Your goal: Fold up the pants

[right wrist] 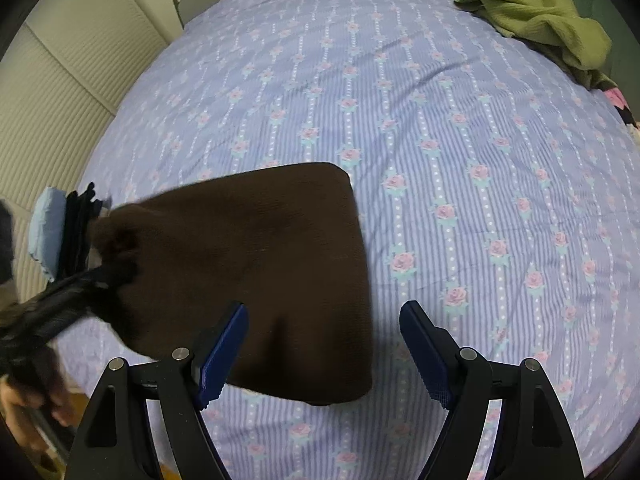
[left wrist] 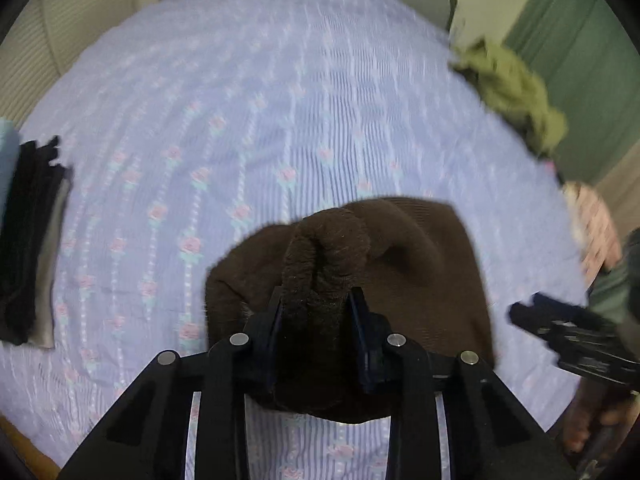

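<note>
The dark brown pants (left wrist: 420, 272) are folded into a compact bundle on the blue flowered bedspread (left wrist: 280, 100). My left gripper (left wrist: 318, 300) is shut on a thick bunched fold at the bundle's near edge. In the right wrist view the brown pants (right wrist: 260, 264) lie ahead and to the left, with the left gripper (right wrist: 108, 276) pinching their left end. My right gripper (right wrist: 324, 328) is open and empty, its jaws wide apart just above the bundle's near right edge. The right gripper also shows at the right of the left wrist view (left wrist: 560, 328).
A stack of folded dark and light-blue clothes (left wrist: 28, 240) lies at the bed's left edge, also seen in the right wrist view (right wrist: 68, 232). A crumpled olive-green garment (right wrist: 536, 12) lies at the far right. A pleated beige wall runs along the left.
</note>
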Tool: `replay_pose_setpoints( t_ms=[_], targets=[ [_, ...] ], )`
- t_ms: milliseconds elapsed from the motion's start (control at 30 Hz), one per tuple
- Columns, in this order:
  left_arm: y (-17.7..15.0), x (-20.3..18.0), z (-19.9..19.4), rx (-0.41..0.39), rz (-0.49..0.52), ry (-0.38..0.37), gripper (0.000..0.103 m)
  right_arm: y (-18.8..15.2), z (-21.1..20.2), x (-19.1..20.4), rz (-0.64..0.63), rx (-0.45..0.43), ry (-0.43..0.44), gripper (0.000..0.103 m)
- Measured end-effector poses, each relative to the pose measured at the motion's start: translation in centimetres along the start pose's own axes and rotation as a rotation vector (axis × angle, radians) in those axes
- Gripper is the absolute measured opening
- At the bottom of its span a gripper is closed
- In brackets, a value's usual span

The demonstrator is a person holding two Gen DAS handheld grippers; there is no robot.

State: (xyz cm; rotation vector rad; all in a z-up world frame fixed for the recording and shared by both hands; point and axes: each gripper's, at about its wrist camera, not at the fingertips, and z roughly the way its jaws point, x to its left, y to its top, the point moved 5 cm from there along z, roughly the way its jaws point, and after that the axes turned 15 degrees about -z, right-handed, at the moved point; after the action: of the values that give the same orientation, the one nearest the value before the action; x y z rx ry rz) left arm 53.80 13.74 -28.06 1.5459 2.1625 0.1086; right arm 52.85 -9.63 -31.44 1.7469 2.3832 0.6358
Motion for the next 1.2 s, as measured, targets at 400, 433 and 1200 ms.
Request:
replay_pose_setpoints(
  t_ms=[400,433,1200],
  targets=[
    [-1.2,8.2,4.7,0.149,-0.341,-0.029,0.075,1.2,1.2,3.3,-0.115,0.004,-0.015,0.079],
    [-1.4,8.1,5.0,0.156,-0.35,-0.044,0.074,1.2,1.3,3.3,-0.116,0.006,-0.013,0.079],
    [1.1,8.6,3.9,0.126,-0.188,0.047,0.069,1.8,1.6,4.2,-0.139,0.0,-0.082,0.079]
  ],
)
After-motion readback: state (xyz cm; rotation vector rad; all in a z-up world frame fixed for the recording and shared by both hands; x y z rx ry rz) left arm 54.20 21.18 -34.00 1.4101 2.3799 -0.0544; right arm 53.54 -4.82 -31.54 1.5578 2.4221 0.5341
